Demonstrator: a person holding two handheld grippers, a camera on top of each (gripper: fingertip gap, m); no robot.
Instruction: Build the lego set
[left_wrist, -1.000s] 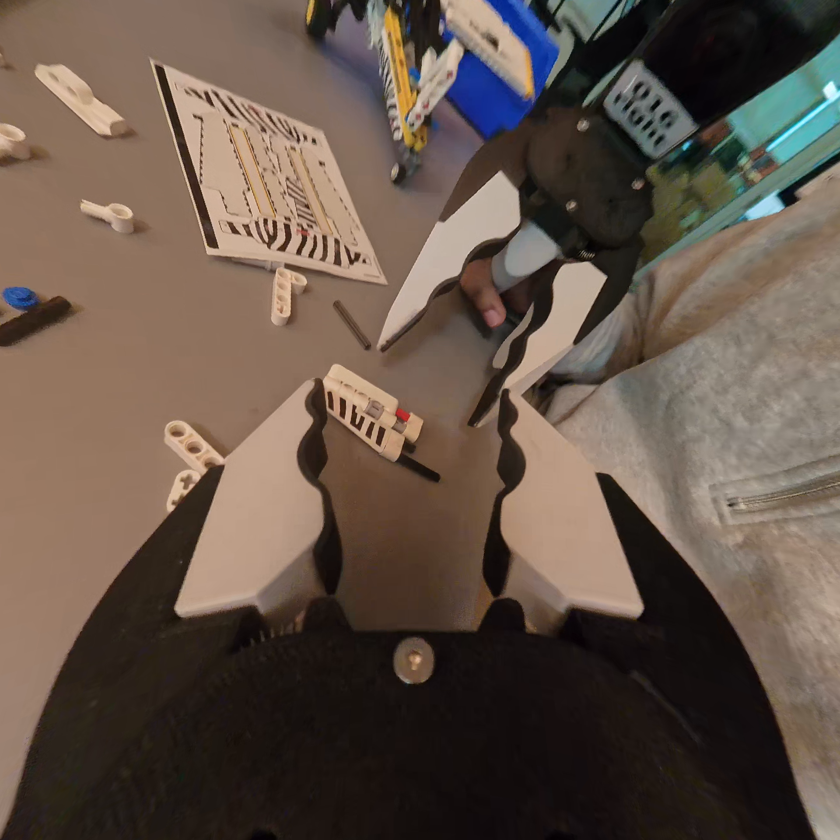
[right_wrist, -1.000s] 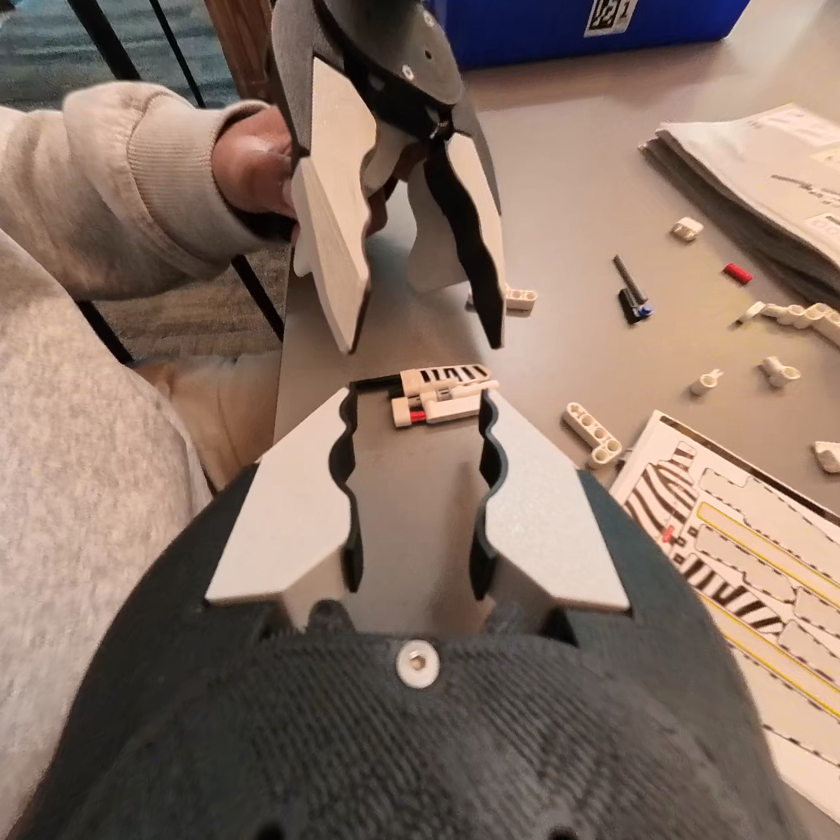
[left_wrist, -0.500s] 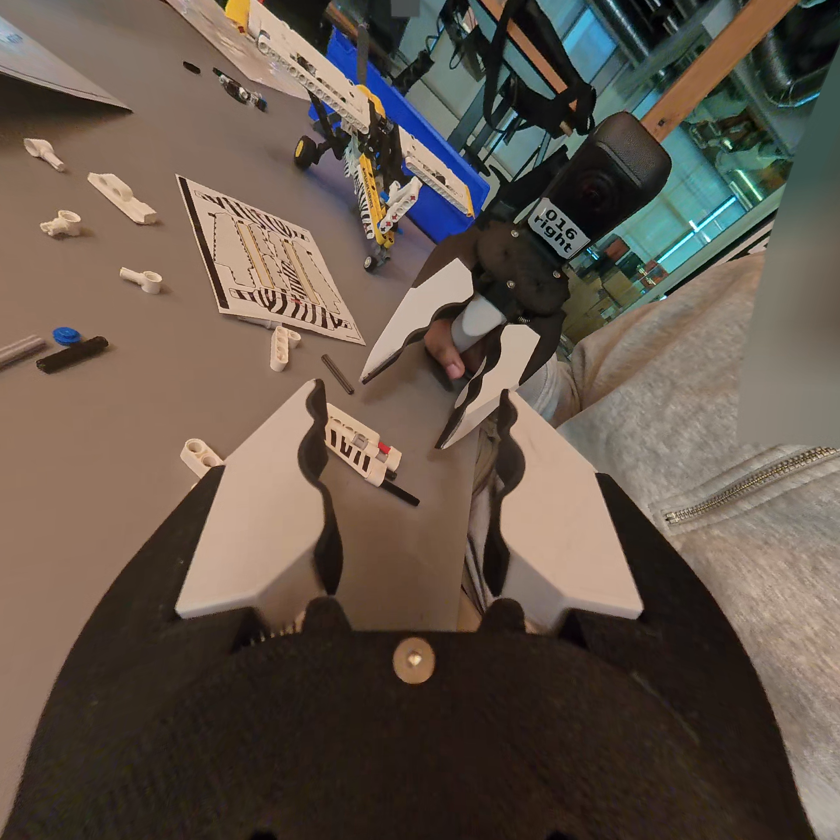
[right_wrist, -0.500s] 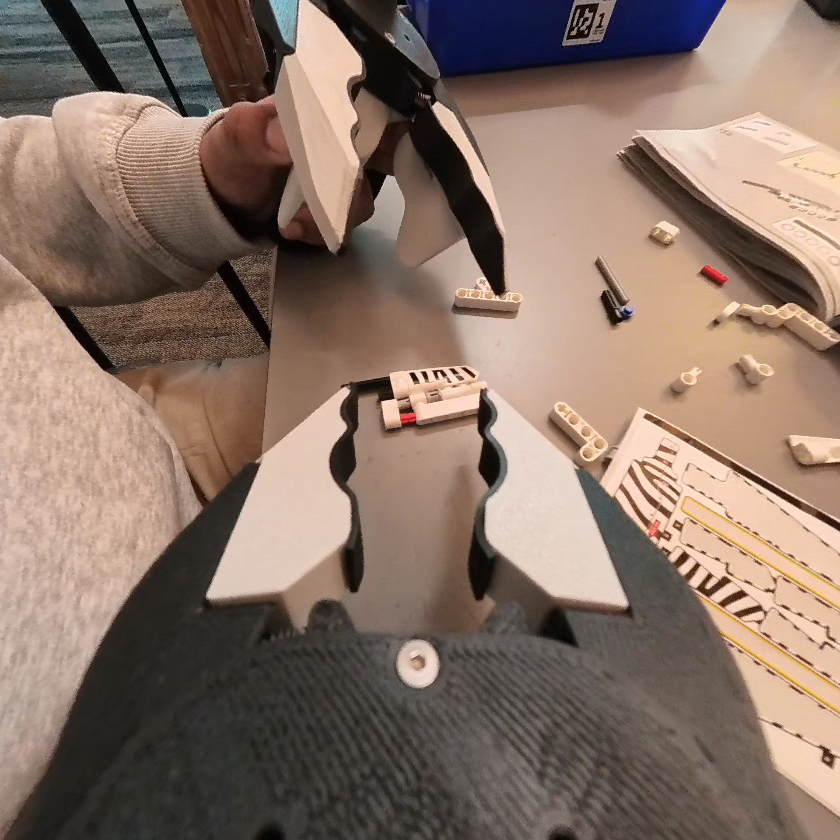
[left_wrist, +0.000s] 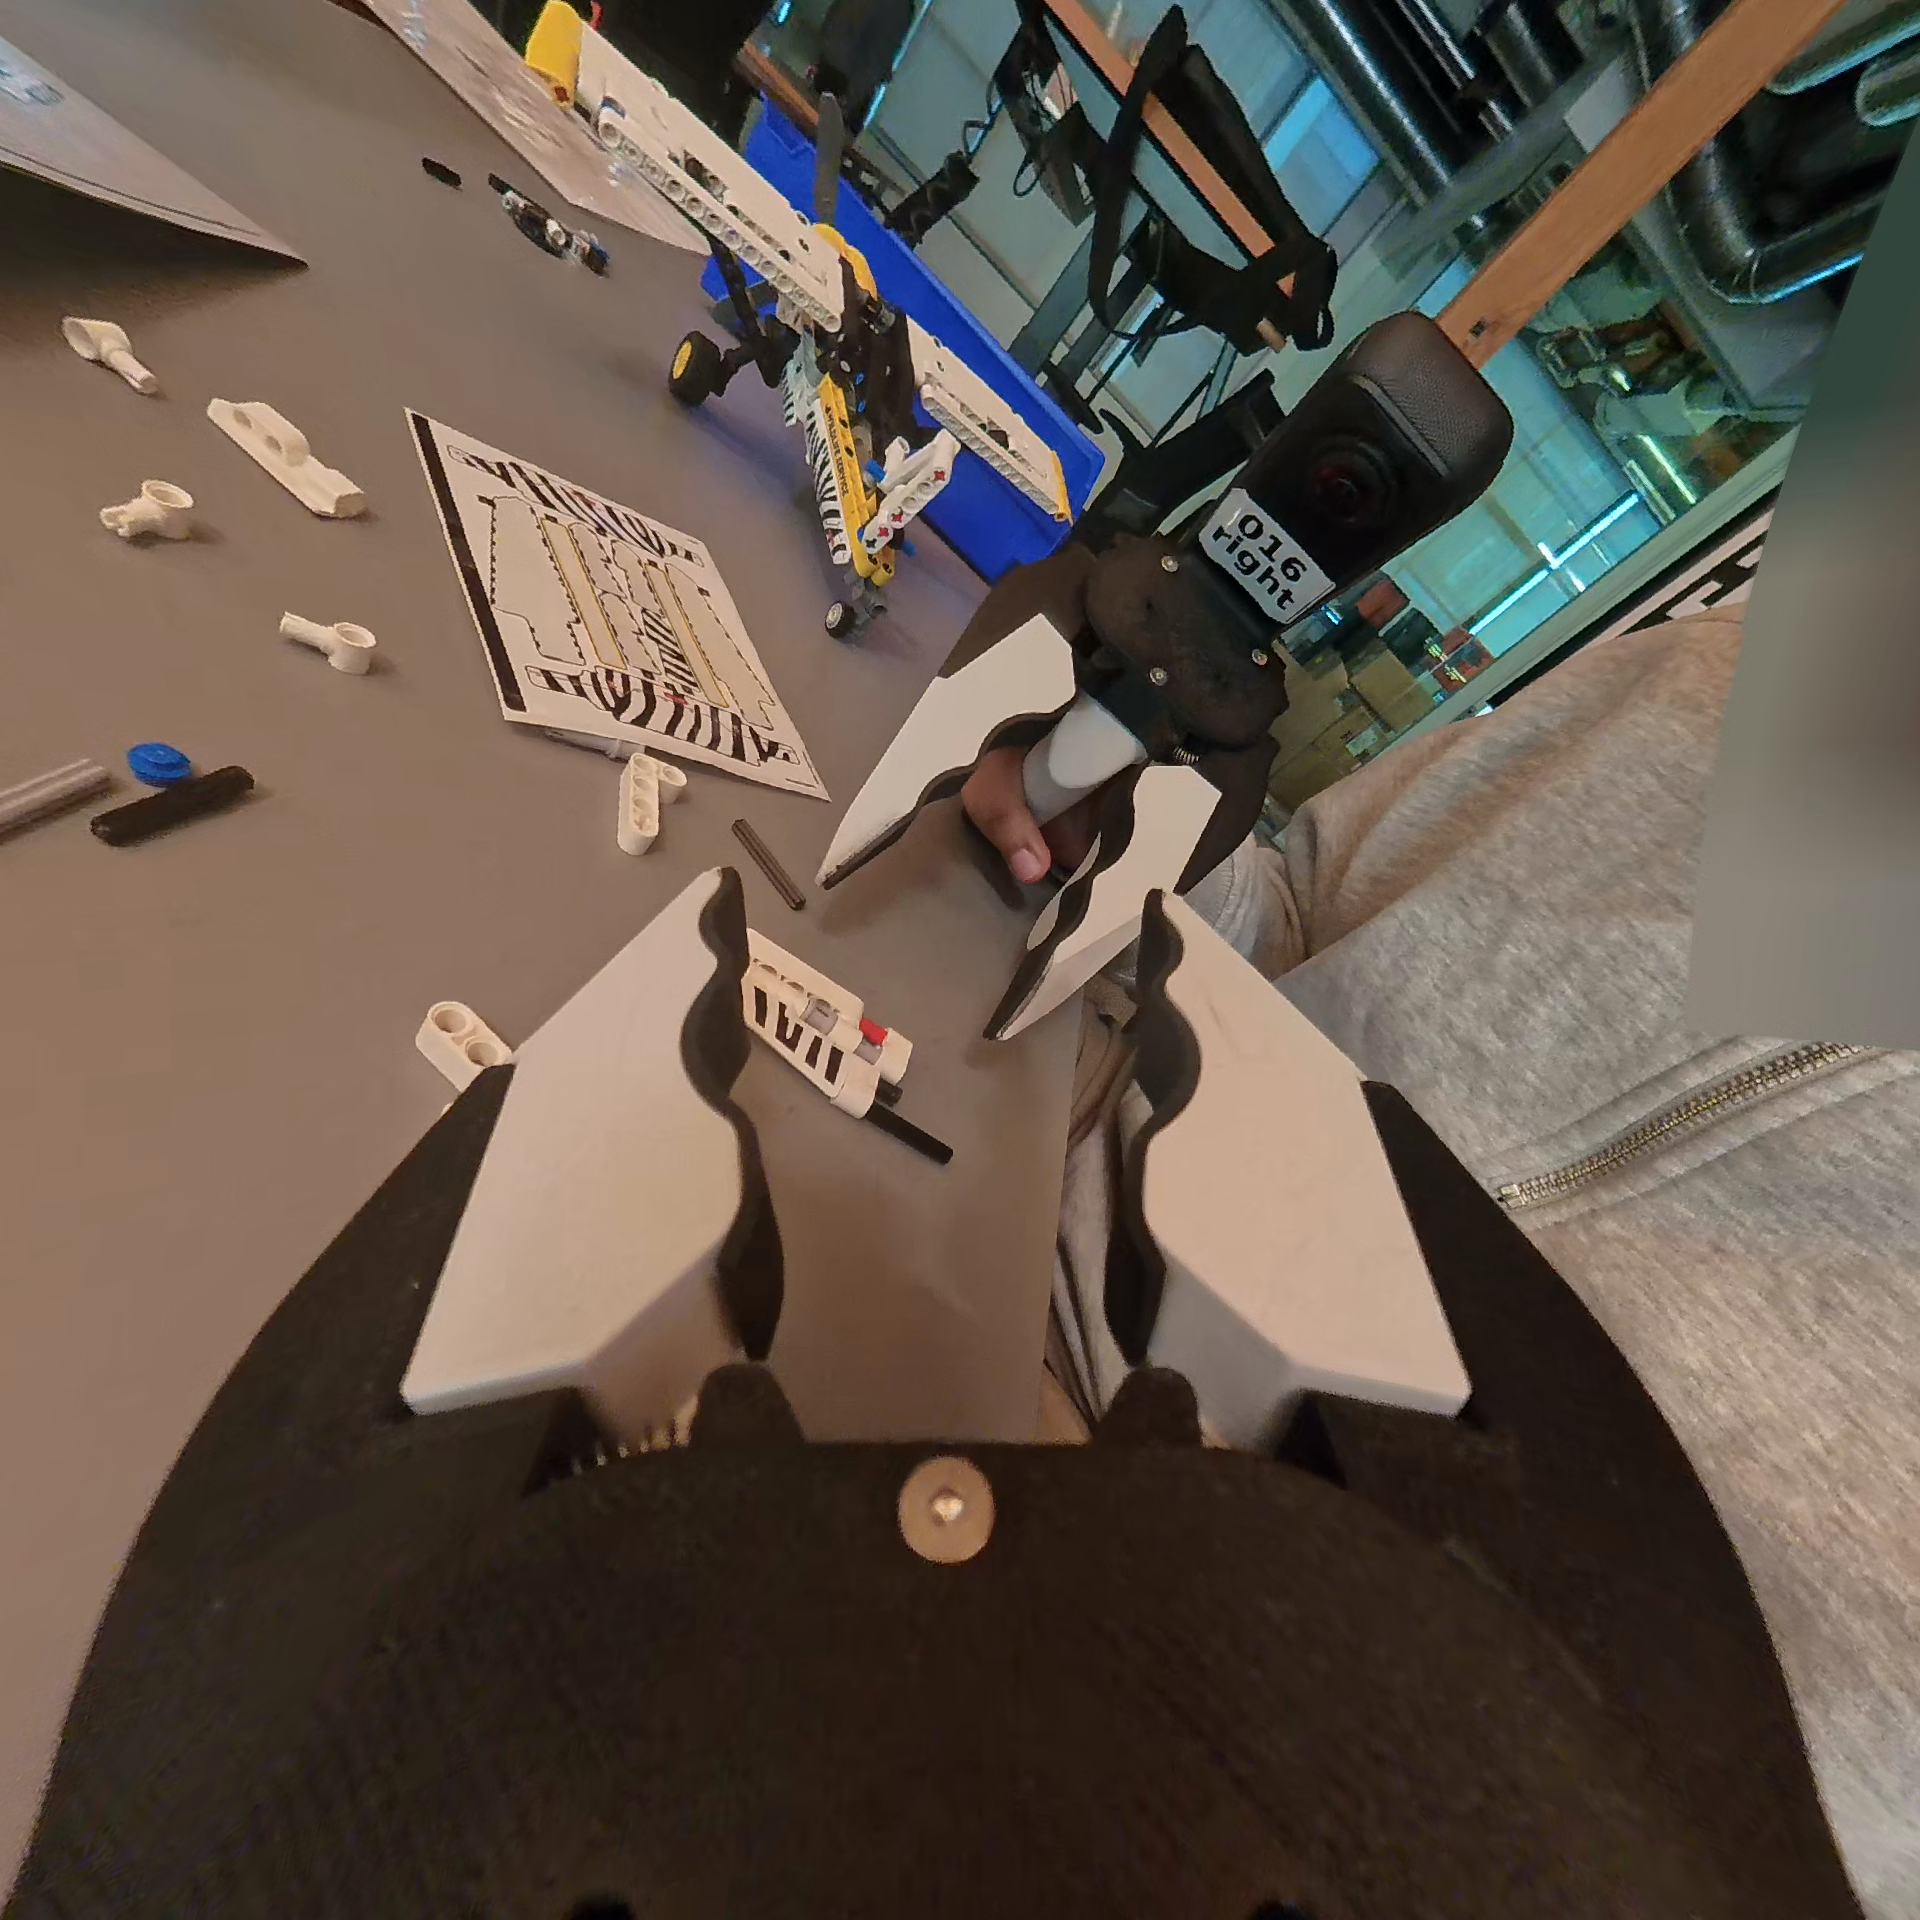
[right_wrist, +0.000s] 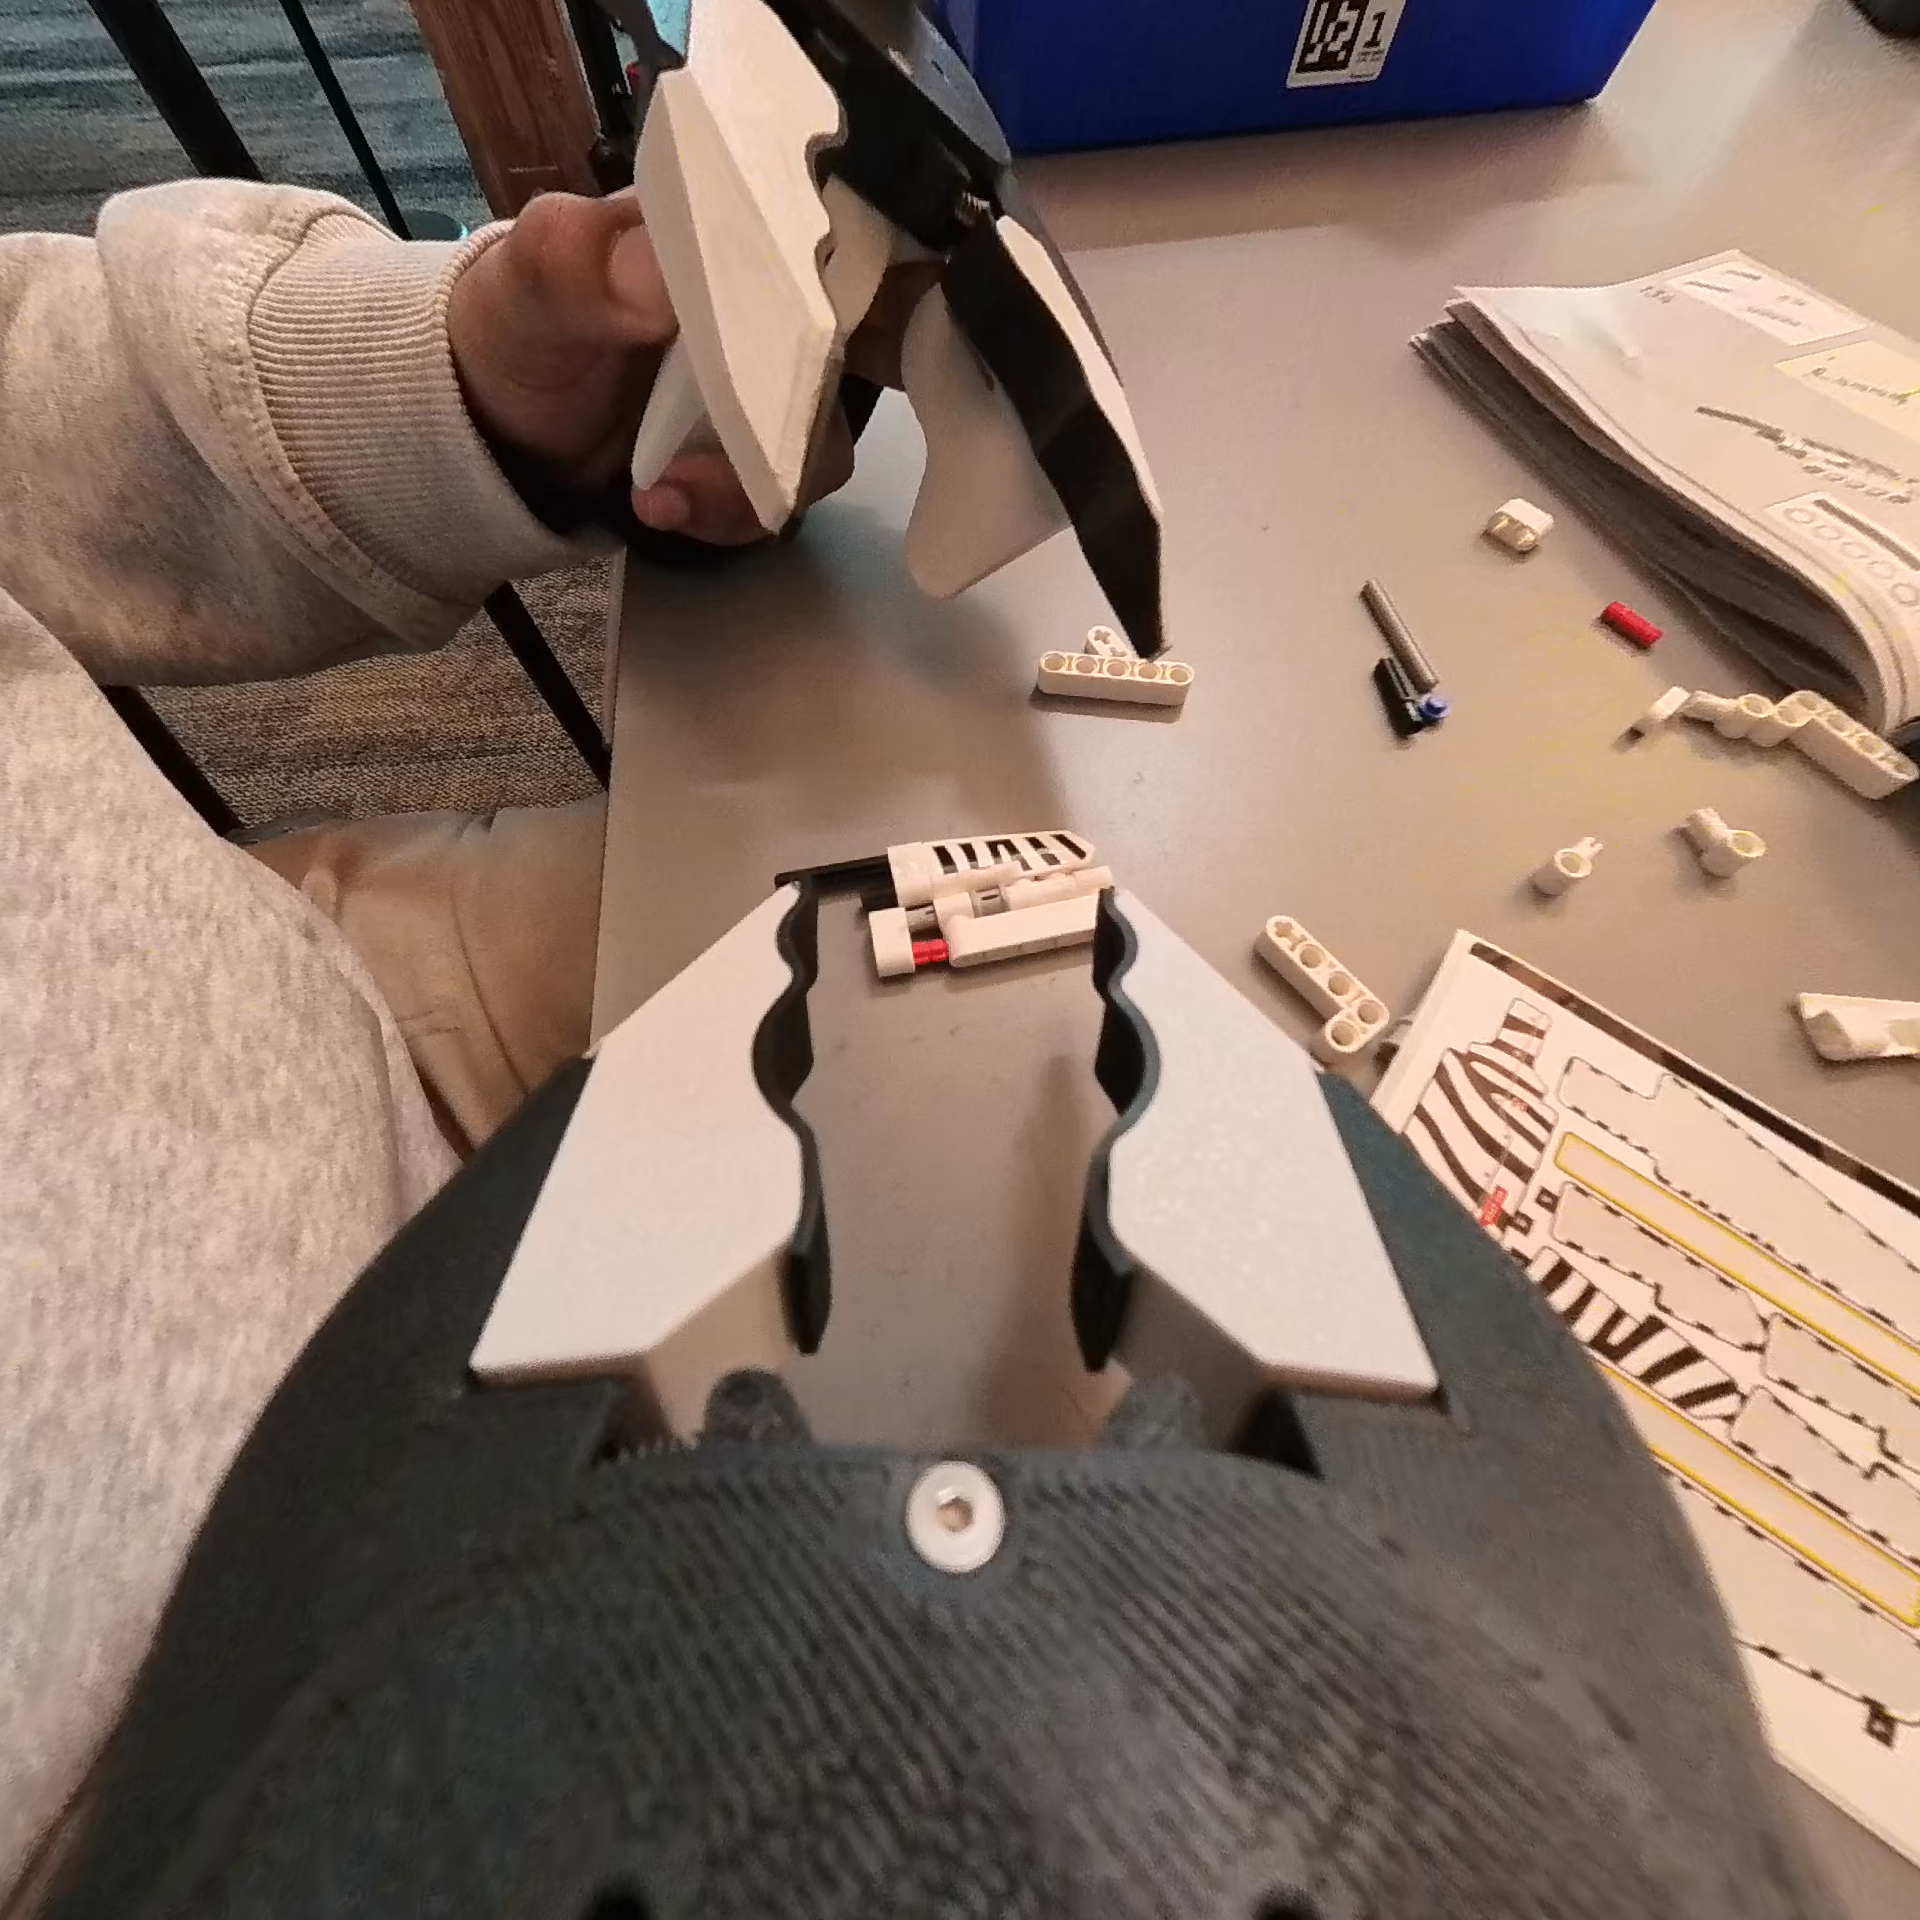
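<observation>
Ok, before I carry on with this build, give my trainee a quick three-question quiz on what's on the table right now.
1. True or false: the right gripper is shut on the striped sub-assembly.
2. What colour is the bin behind the part-built model? A red, B blue, C green.
3. Fill in: the stripes on the sticker sheet are black and ___.

Key: 1 false, the gripper is open and the piece lies on the table. 2 B. 3 white.
</observation>
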